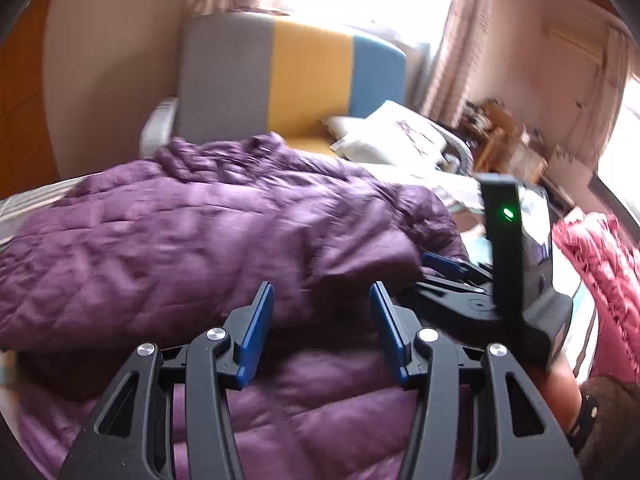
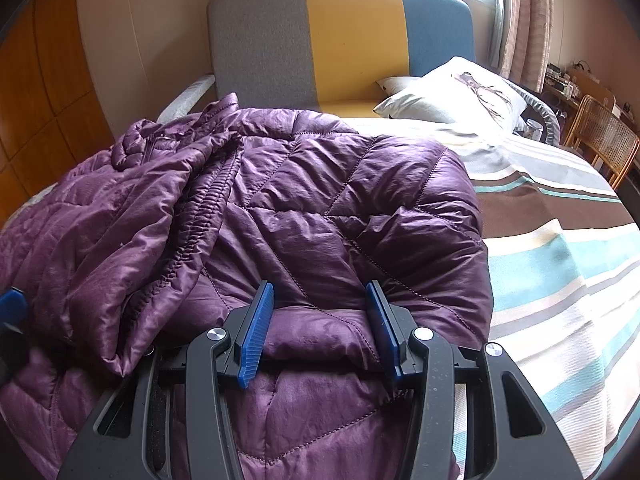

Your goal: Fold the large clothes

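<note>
The purple quilted jacket (image 2: 280, 208) lies bunched on the striped bed (image 2: 560, 248). My right tool (image 2: 320, 320) is clamped on a near fold of it; my left tool (image 1: 322, 320) hangs apart over it, gripping nothing.

window glare, left view blurred

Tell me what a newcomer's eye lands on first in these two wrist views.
The purple quilted jacket, heaped and partly folded across the near side of the striped bed, fills both views. Behind it stands a grey, yellow and blue headboard, with a white pillow at its right. The right gripper has a puffy fold of the jacket between its blue pads, and a pink quilted garment lies at the right edge of the left wrist view.
</note>
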{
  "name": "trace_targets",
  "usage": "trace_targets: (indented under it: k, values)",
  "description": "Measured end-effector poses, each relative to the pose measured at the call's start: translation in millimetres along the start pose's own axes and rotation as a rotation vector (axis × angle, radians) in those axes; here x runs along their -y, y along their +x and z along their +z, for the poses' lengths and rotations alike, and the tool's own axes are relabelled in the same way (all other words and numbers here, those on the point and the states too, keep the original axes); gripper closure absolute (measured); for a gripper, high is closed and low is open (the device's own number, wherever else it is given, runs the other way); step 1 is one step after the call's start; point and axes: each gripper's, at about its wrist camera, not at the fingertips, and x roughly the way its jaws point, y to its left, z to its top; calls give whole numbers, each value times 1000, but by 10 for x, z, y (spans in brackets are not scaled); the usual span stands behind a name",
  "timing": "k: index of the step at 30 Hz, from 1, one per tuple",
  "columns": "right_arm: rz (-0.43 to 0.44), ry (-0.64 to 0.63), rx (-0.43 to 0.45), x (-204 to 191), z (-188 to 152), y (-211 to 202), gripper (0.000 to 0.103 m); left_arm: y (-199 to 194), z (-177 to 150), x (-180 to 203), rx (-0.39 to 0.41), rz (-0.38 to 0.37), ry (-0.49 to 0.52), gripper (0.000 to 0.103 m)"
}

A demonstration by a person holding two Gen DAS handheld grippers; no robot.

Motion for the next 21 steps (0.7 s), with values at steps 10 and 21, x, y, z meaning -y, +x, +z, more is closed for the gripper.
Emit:
trace_targets:
  k: [10, 21]
  values:
    - [100, -8, 149, -141, 239, -731, 55, -199, 87, -1240, -35, 368, -168, 55]
    - [135, -175, -65, -951, 486, 201, 55, 254, 201, -1390, -114, 440, -158, 62]
